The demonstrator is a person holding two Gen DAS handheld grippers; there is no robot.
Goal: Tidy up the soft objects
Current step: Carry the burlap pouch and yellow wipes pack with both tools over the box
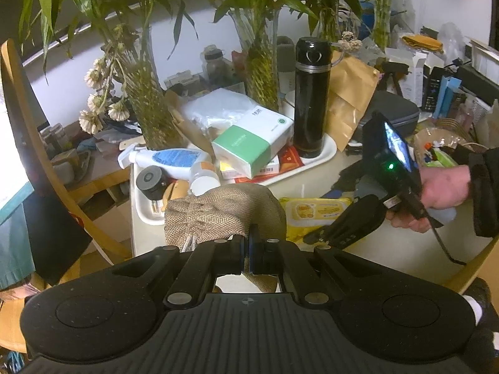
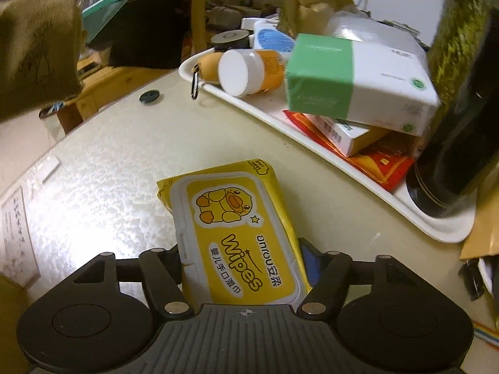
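- Cluttered cream table (image 2: 103,168) under leafy plants in glass vases (image 1: 149,106), with a wooden chair (image 1: 40,143) at its left edge.
- White tray (image 2: 312,143) at the back of the table holds a green-and-white tissue pack (image 2: 355,84), stacked on a small box and red packets.
- Also in the tray: a black flask (image 1: 312,99) standing upright at one end, a white spray bottle (image 1: 168,159) lying down, an orange jar (image 2: 249,71) on its side, and a dark round puck (image 1: 151,182).
- Left gripper (image 1: 248,254) is clenched tight on a fold of a tan woven bag (image 1: 224,212); the bag bulges in front of the fingers and appears lifted, hanging at the upper left of the right wrist view, above the table edge.
- Yellow wipes pack (image 2: 234,227), printed with a cartoon duck, lies flat on the table, in front of the tray and apart from it.
- Right gripper (image 2: 240,268) straddles the near end of the wipes pack, one finger at each long side, tilted down at it; whether the pads are pressing on it yet, I cannot tell.
- From the left wrist view, a hand (image 1: 436,190) in a dark sleeve holds the right gripper over the wipes, just right of the bag.
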